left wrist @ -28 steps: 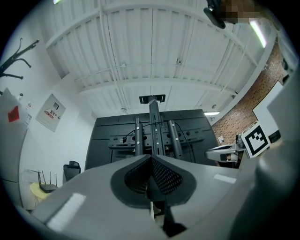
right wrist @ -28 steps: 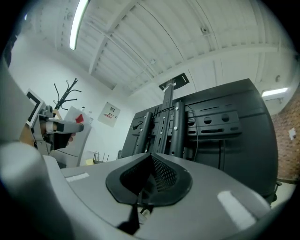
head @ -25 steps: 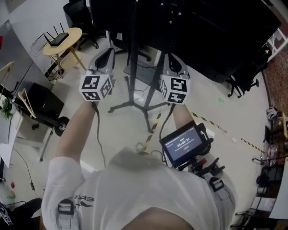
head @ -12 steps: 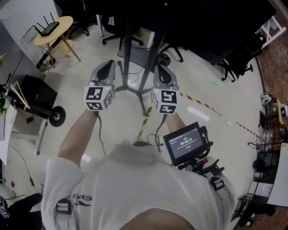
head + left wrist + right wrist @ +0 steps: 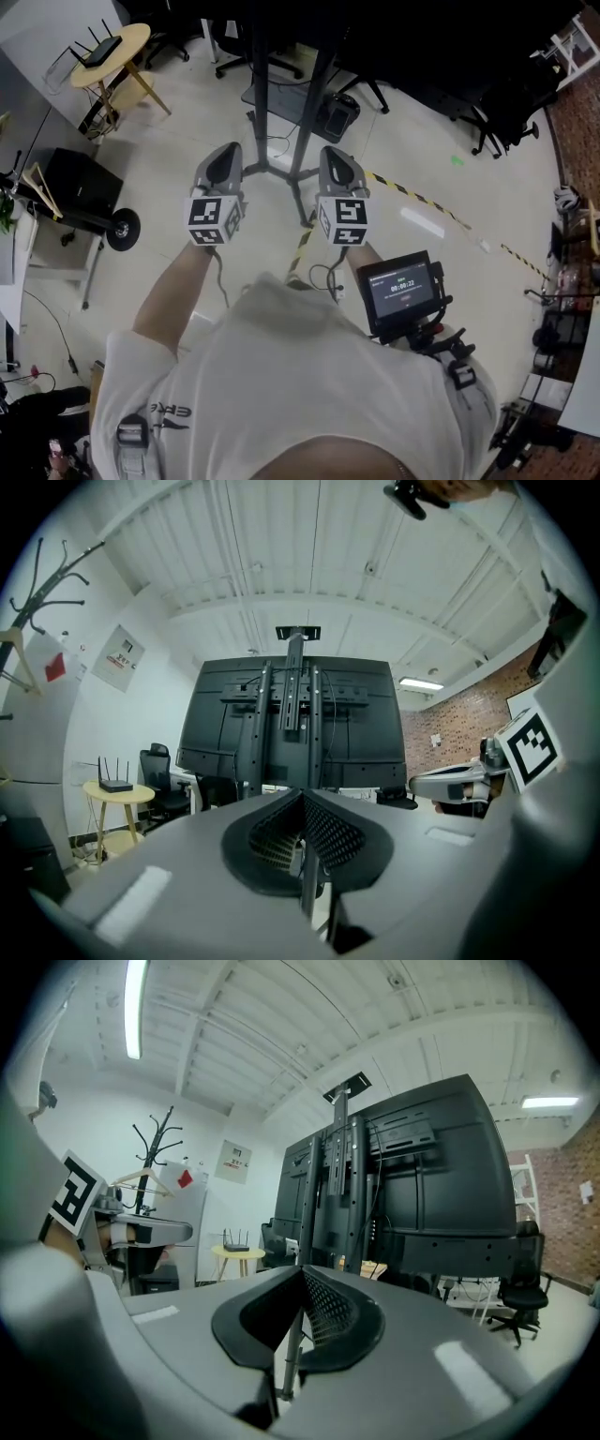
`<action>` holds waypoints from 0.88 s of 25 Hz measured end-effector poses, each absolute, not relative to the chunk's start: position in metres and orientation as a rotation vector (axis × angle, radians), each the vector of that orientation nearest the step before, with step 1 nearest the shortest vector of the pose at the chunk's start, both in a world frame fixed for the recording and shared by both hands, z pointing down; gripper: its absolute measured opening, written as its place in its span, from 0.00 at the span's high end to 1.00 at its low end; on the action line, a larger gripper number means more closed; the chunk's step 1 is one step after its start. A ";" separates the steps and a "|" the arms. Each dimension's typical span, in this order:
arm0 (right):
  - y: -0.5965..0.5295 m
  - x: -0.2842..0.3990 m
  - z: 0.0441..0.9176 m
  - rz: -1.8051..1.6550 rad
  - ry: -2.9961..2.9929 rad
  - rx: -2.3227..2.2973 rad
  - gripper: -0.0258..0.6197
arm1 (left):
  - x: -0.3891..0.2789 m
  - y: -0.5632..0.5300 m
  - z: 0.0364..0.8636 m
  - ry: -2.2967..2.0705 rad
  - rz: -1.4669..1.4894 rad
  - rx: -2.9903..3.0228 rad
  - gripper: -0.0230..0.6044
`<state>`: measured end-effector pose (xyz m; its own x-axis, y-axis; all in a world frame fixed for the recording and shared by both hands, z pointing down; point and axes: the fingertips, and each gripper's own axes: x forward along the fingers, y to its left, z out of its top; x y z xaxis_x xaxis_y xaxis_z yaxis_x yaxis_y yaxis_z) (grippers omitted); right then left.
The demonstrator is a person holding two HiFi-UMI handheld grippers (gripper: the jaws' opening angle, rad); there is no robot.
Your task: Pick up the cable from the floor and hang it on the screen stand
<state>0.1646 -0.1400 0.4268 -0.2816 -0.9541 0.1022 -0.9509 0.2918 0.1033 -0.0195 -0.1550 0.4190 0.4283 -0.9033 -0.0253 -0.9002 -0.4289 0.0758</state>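
Overhead, screen stand (image 5: 262, 103) top cut off; left tool (image 5: 225, 152), right tool (image 5: 333, 155) closed.

small monitor (image 5: 403, 289), timer on it, perhaps 00:00:22

Long white ceiling strip lights (image 5: 135, 1007) wash the room in bright, even light, leaving only soft shadows on the pale glossy floor (image 5: 422, 141). Both gripper views bulge fisheye-style, with black corners and a slightly soft foreground.
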 end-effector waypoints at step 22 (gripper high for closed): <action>-0.097 0.189 0.503 0.128 -2.412 1.716 0.94 | -0.014 -0.115 0.504 -1.654 0.087 2.525 0.96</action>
